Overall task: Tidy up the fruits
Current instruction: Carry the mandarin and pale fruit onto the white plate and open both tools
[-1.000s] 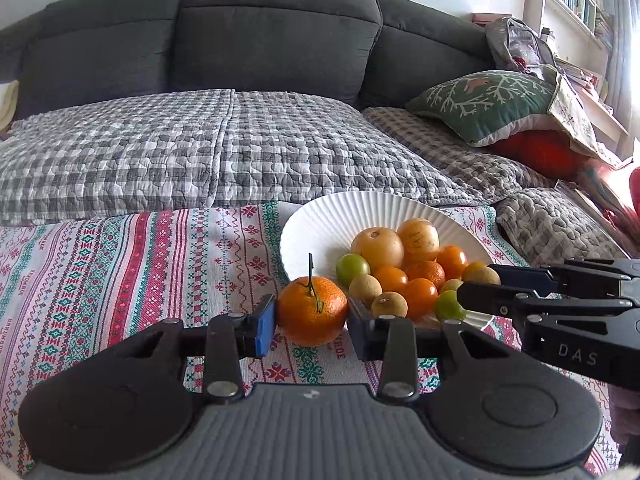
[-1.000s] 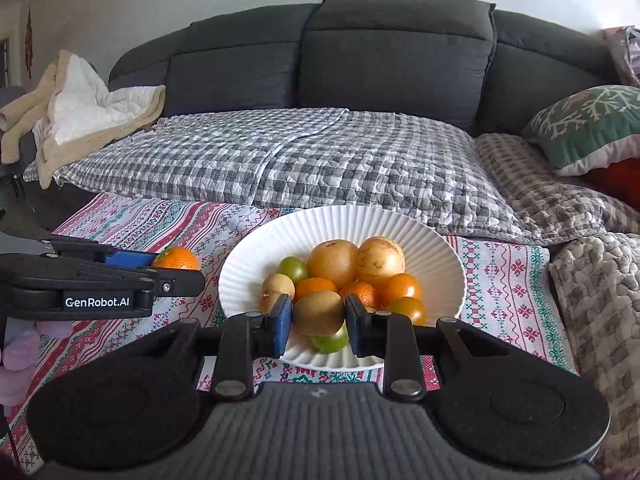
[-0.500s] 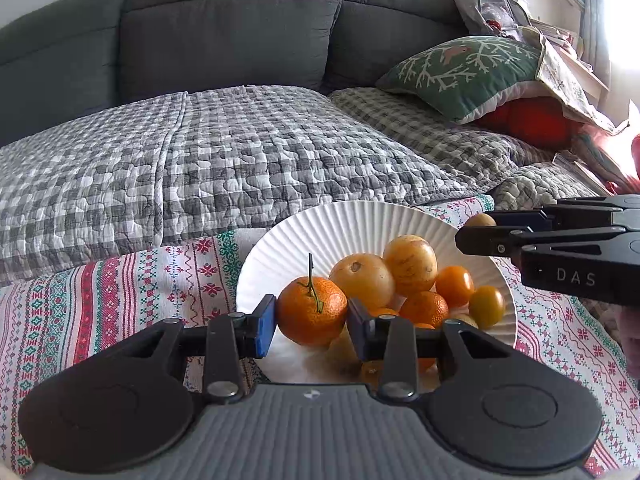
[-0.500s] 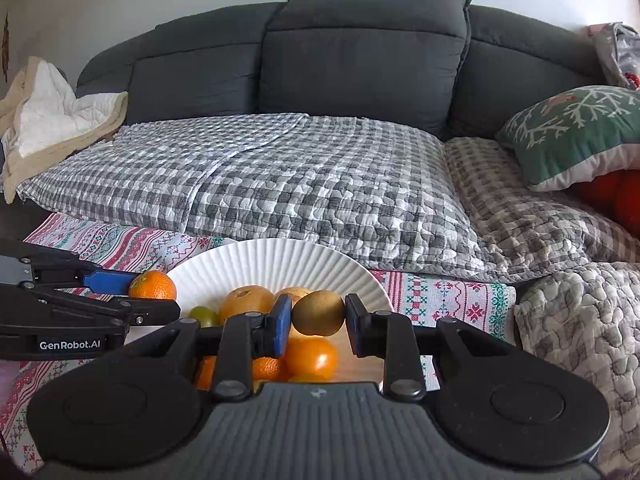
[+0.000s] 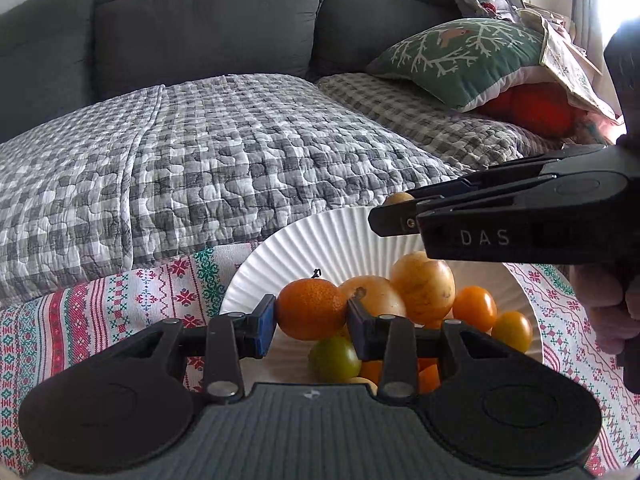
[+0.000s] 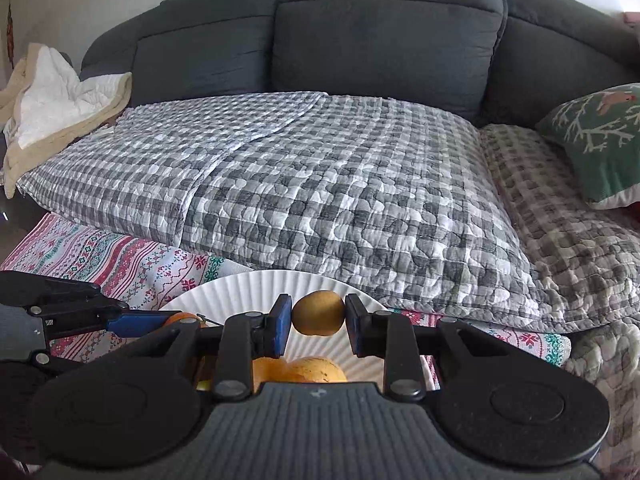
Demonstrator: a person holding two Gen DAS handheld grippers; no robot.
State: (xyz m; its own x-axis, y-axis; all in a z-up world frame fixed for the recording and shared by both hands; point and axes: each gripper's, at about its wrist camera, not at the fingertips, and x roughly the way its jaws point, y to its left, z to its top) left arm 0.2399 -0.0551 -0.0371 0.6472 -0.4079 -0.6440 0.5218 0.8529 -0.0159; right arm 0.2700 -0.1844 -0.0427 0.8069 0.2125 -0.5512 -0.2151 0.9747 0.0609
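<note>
A white fluted plate (image 5: 332,240) on the patterned tablecloth holds several fruits: two yellow-orange round fruits, small orange ones and a green one (image 5: 334,358). My left gripper (image 5: 311,322) is shut on a stemmed tangerine (image 5: 311,308) and holds it over the plate's near left part. My right gripper (image 6: 318,320) is shut on a small brown-yellow fruit (image 6: 318,313) above the plate (image 6: 240,284). The right gripper also shows in the left wrist view (image 5: 394,210), over the plate's far right. The left gripper shows at the left of the right wrist view (image 6: 132,322).
The red, green and white tablecloth (image 5: 120,304) covers the table. Behind it is a grey sofa with a checked quilt (image 6: 320,184), a green cushion (image 5: 460,56) and a beige blanket (image 6: 52,100) at the far left. A hand (image 5: 612,312) holds the right gripper.
Both grippers have moved forward and over the plate, each carrying its fruit. The right gripper has risen, so the plate's fruits now lie below it.
</note>
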